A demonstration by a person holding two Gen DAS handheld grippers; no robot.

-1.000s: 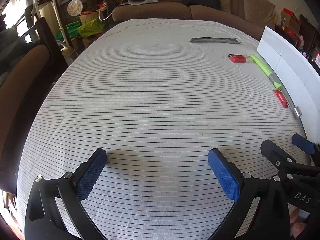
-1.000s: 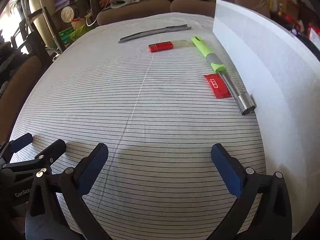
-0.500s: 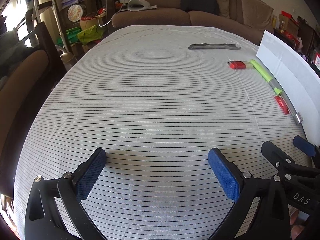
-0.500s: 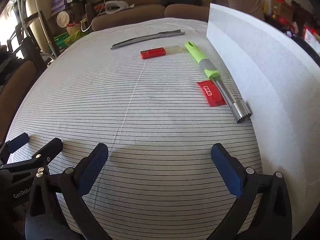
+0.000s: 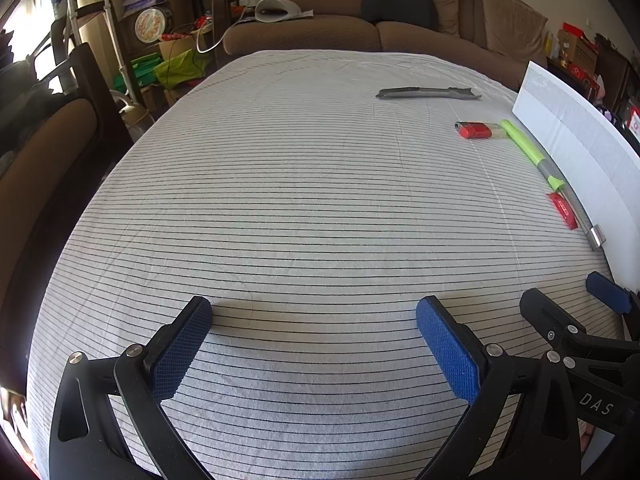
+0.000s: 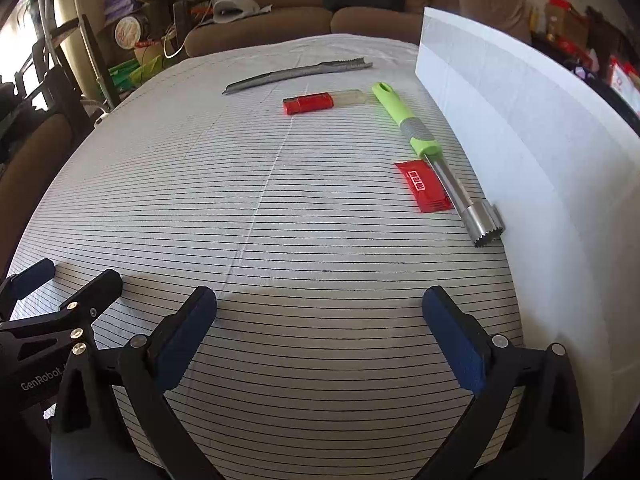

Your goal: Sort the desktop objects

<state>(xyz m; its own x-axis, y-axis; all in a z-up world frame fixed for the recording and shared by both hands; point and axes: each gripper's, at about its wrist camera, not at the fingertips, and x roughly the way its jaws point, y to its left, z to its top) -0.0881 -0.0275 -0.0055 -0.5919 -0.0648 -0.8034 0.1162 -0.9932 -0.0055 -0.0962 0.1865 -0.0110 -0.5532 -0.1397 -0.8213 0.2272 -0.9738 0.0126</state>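
Observation:
On the striped tablecloth lie a grey serrated tool, a red lighter, a green-handled corer with a steel tube and a red packet. All sit at the far right, beside a white box. My left gripper is open and empty near the front edge. My right gripper is open and empty, to the right of the left one, well short of the objects.
The white box runs along the table's right side. A brown sofa stands behind the table. A chair and cluttered shelves are on the left. The tablecloth covers the whole table.
Both grippers have drawn back and risen slightly, so the objects look a little farther away. Jaws stay open. Nothing on the table moved.

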